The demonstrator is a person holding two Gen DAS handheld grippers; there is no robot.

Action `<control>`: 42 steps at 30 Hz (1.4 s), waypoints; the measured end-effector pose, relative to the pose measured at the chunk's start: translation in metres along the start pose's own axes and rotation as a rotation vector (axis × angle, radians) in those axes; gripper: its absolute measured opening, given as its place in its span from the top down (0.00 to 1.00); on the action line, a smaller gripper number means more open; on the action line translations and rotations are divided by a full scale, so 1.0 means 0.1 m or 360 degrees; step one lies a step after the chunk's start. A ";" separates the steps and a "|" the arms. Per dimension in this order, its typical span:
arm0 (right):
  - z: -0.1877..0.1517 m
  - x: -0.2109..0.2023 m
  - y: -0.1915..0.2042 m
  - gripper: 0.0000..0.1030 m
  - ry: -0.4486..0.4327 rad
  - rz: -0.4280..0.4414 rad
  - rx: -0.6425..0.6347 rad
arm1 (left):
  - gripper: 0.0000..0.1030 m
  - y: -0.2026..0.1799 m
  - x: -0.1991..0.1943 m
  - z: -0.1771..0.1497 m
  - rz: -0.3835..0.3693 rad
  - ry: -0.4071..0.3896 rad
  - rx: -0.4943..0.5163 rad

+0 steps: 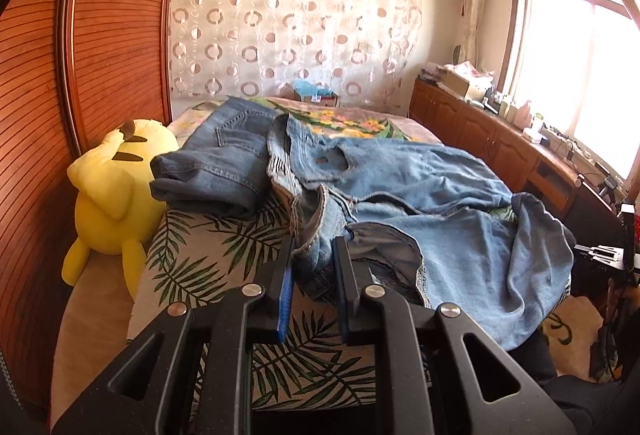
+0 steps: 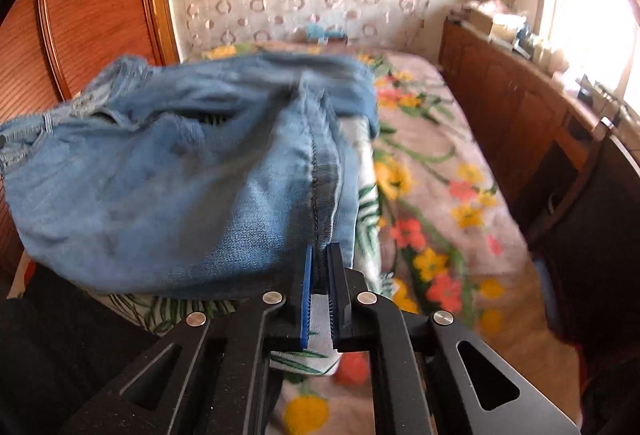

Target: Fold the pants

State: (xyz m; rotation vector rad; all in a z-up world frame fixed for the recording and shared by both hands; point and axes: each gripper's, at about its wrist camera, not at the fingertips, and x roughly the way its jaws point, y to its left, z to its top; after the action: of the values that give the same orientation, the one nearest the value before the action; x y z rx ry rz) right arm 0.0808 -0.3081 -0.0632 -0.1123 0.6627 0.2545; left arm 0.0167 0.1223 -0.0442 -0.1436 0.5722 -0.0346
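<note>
Two tools work a pair of light blue jeans (image 1: 420, 195) on a bed (image 1: 208, 263) spread with a leaf-and-flower print cover. At the near edge, the left tool (image 1: 314, 255) has its jaws drawn close around a bunched fold by the waistband, seemingly pinning that end. The right tool (image 2: 319, 267) is clamped nearly shut on a stitched seam of the denim, raising that part off the cover, apparently to spread the garment before a fold. Most of the jeans lie crumpled across the middle of the mattress, no crease yet made. A second pair of jeans (image 1: 220, 155), already folded, sits toward the headboard side beside a yellow plush toy (image 1: 112, 191) propped against the slatted wooden wardrobe (image 1: 104, 35). A low wooden cabinet (image 1: 480, 131) runs beneath the bright window.
</note>
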 end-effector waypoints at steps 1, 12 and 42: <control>0.02 -0.06 -0.02 0.94 -0.0029 -0.0012 0.0008 | 0.82 -0.01 -0.04 0.01 -0.0005 -0.0018 -0.0006; 0.33 -0.80 -0.13 0.94 -0.0366 -0.0114 -0.0004 | 0.83 -0.18 -0.41 0.30 -0.0056 -0.0198 0.0034; 0.66 -0.58 0.06 0.94 -0.0496 -0.0272 -0.0098 | 0.84 -0.28 0.20 0.71 -0.0032 -0.0145 0.0113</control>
State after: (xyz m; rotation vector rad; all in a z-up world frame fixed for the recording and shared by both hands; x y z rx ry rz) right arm 0.0750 -0.3016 0.0244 -0.1834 0.3332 0.1237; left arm 0.0716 0.1017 0.0080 -0.0815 0.4781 -0.0678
